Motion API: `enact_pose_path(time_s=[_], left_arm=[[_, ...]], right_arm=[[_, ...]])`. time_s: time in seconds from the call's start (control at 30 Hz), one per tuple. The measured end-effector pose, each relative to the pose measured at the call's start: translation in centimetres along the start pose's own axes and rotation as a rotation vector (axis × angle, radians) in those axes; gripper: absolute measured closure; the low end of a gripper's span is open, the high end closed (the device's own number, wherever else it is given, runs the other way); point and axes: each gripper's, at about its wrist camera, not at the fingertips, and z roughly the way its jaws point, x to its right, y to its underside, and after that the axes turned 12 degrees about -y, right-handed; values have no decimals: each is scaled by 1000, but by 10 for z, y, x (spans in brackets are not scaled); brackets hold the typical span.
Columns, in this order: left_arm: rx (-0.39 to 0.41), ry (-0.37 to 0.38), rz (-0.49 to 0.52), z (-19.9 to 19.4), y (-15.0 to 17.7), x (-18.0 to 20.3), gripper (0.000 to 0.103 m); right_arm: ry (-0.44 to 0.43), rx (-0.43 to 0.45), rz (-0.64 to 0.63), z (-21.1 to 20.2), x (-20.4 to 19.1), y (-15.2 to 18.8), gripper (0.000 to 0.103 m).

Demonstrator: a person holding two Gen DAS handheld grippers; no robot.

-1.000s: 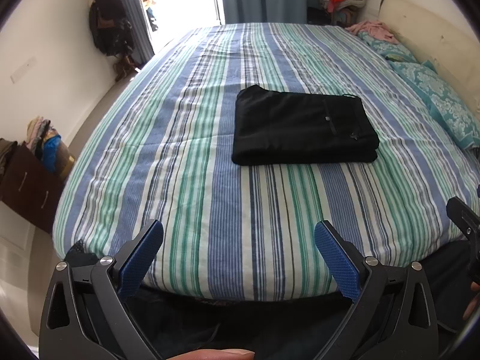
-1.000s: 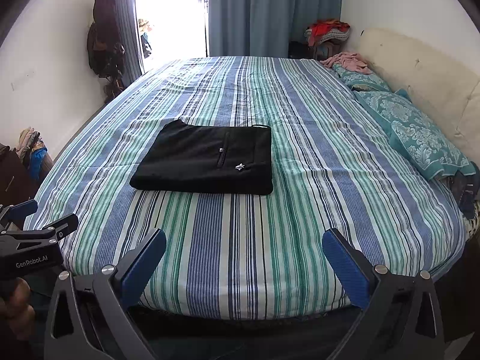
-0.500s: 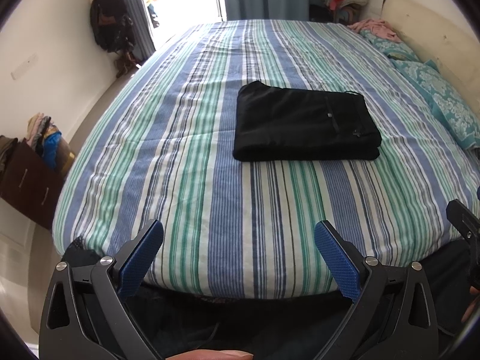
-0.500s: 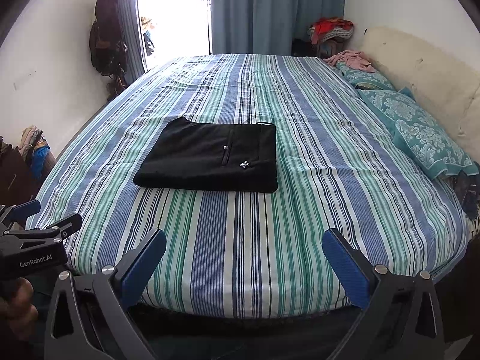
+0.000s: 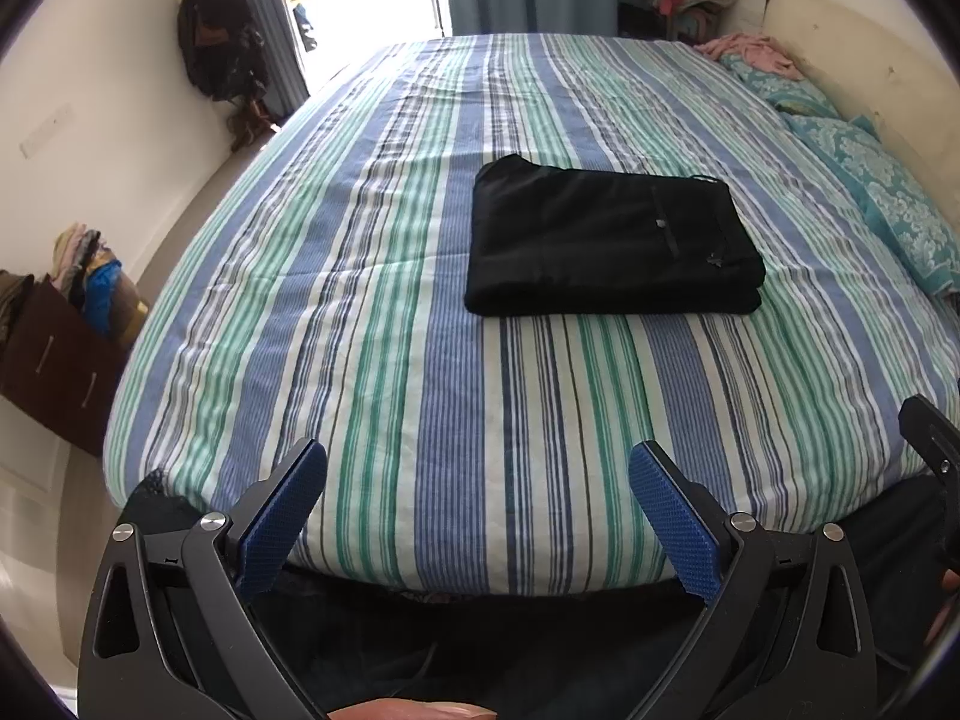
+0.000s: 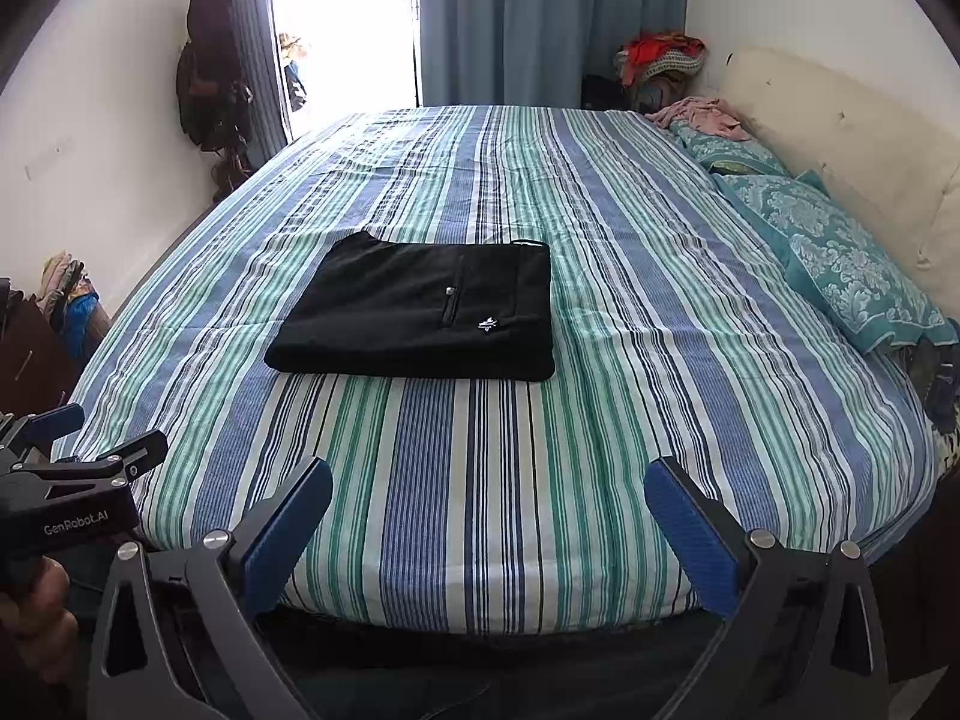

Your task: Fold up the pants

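Observation:
Black pants (image 5: 609,243) lie folded into a flat rectangle on the striped bed, also in the right wrist view (image 6: 423,315), with a small white logo facing up. My left gripper (image 5: 477,516) is open and empty, held back over the bed's near edge, well short of the pants. My right gripper (image 6: 489,525) is open and empty, also at the near edge. The left gripper's body (image 6: 66,486) shows at the left of the right wrist view.
The blue, green and white striped bed cover (image 5: 384,360) fills the view. Teal pillows (image 6: 840,252) and a cream headboard (image 6: 852,138) are on the right. A dark drawer unit with clothes (image 5: 54,354) stands left of the bed. Curtains (image 6: 540,18) hang behind.
Both grippers have drawn slightly back and up from the bed, so the pants sit a little lower in the views. The pants have not moved. Both stay open.

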Motion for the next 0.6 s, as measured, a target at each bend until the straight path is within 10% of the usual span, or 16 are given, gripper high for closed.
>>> enact_pose_path(time_s=[0.6], left_arm=[[8, 10, -8, -4, 1, -2, 2]], right_arm=[[11, 12, 4, -6, -3, -7, 0]])
